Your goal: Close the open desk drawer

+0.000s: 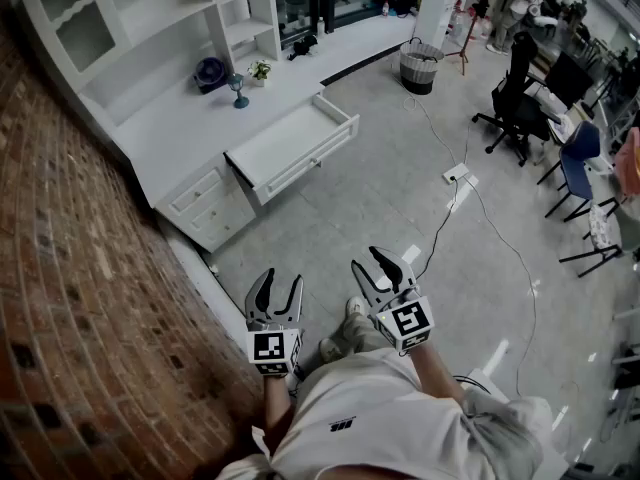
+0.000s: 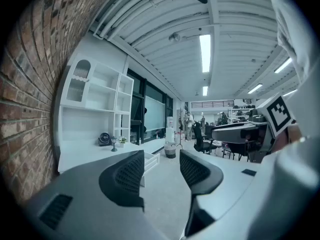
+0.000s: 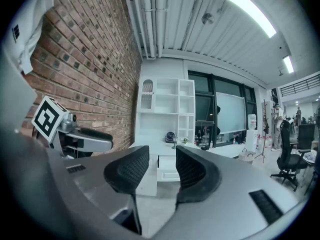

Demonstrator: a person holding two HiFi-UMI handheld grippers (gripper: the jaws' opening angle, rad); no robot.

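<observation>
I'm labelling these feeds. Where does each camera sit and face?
Head view: on the person's head, looking steeply down at the open white desk drawer; shows left gripper, right gripper, white shirt.
Left gripper view: on left gripper, facing the drawer between open jaws; right gripper alongside.
Right gripper view: likewise on right gripper; left gripper alongside.
Shared: all three show the drawer.

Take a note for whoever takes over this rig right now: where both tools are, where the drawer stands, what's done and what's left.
Left tool: open, empty, held out level.
Right tool: open, empty, alongside it.
Drawer: pulled well out of the white desk, some way ahead of both tools, untouched.
Done: nothing yet.
Left: walk up to the desk, set a tool against the drawer front, probably best near its middle, and push until it sits flush.
</observation>
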